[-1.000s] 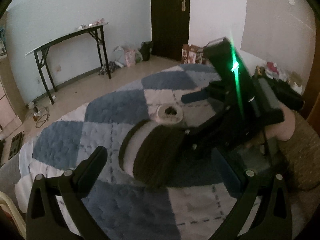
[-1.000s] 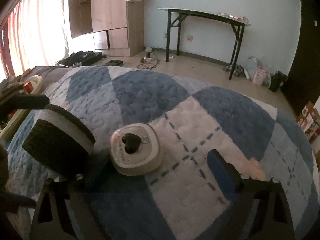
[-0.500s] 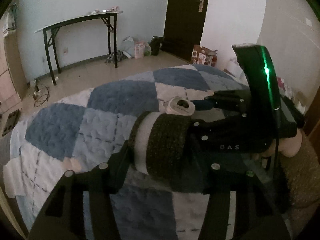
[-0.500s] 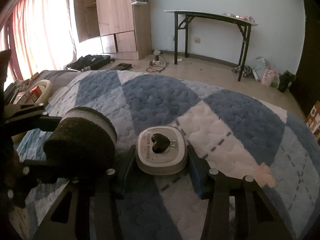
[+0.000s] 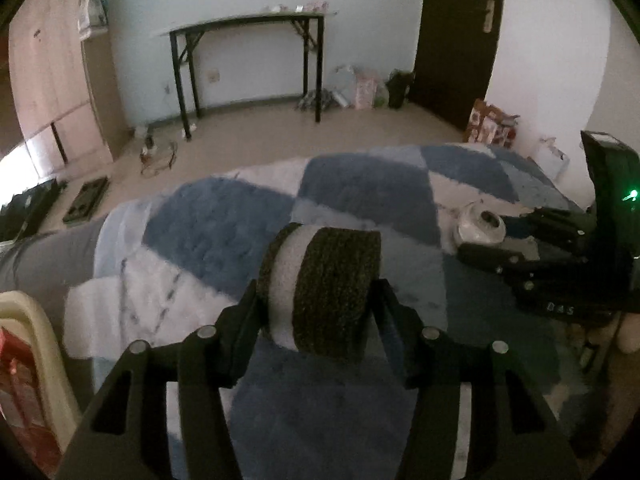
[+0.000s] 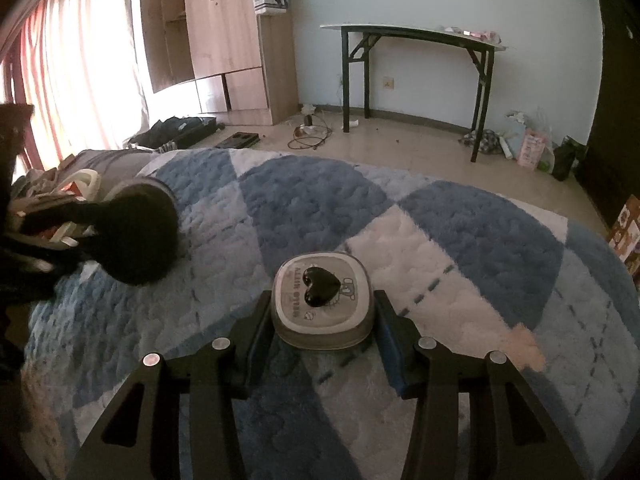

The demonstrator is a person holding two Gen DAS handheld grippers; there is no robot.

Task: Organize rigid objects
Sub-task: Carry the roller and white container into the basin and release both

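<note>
On a blue-and-white quilted blanket (image 6: 320, 208), the left gripper (image 5: 316, 300) is clamping a black-and-white roll (image 5: 324, 284); the right gripper (image 6: 322, 316) is clamping a lidded box (image 6: 322, 304). A black-legged table (image 6: 416, 36) is standing at the far wall.

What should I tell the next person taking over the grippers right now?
Left gripper: shut on the dark and white roll, over the blue checked blanket.
Right gripper: shut on the small white box with a black heart, which sits on the blanket.
Done: both items gripped.
Left: carry each to its place, possibly the cream basket at the blanket's edge, then release.
</note>
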